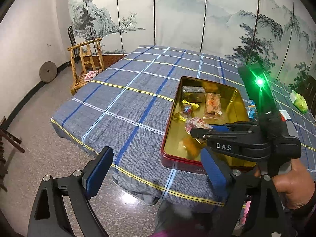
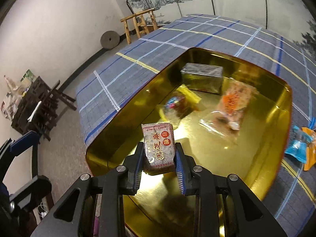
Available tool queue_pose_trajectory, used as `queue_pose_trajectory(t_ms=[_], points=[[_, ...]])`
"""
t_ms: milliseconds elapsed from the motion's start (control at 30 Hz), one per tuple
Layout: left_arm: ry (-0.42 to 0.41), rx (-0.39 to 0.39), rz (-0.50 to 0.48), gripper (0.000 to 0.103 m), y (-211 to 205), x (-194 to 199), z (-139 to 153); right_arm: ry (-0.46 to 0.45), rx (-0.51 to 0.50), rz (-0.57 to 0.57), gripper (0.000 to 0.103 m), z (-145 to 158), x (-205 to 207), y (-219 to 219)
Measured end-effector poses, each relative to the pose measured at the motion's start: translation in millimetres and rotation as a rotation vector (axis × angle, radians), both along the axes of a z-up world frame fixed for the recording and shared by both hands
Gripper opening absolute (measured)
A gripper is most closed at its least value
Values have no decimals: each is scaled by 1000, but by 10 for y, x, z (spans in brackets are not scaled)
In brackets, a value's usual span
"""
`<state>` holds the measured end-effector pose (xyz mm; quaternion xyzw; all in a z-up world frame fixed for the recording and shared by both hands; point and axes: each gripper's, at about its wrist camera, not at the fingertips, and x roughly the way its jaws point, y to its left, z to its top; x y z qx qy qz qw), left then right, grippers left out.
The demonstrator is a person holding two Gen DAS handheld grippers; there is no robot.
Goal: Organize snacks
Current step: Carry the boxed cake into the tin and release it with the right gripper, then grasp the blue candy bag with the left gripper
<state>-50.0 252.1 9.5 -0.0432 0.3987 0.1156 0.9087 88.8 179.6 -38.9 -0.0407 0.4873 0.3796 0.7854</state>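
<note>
My right gripper (image 2: 159, 158) is shut on a grey snack packet (image 2: 159, 148) with red characters, held over the near end of the gold-lined red tin (image 2: 284, 106). In the tin lie a dark wrapped block (image 2: 201, 77), an orange packet (image 2: 233, 104) and a small colourful candy (image 2: 175, 102). In the left wrist view my left gripper (image 1: 156, 169) stands open with nothing between its fingers, at the table's near edge beside the tin (image 1: 167, 136). The right gripper (image 1: 199, 130) reaches in from the right with the packet (image 1: 196, 124).
Blue and orange packets (image 2: 304, 146) lie on the checked cloth right of the tin, and a green packet (image 1: 299, 100) lies farther right. A wooden chair (image 1: 86, 63) and a round stone (image 1: 48, 71) stand by the far-left wall. A dark shelf (image 2: 33, 106) stands on the left.
</note>
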Motion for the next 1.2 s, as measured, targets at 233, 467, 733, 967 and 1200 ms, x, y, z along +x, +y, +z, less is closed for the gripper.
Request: queue_pose_trajectory(t_ms=[233, 467, 733, 967, 1200], points=[[9, 4, 3, 90, 54, -13, -38, 0, -16, 19, 32, -6, -42, 159], [24, 9, -6, 90, 48, -6, -82, -34, -16, 30, 32, 77, -59, 211], [29, 22, -37, 91, 17, -43, -72, -138, 101, 7, 32, 312, -263, -207], [36, 11, -162, 90, -233, -4, -11, -199, 132, -112, 34, 248, -644, -1234], [41, -12, -341, 90, -693, 167, 113, -296, 16, -309, 37, 297, -820, -2264]])
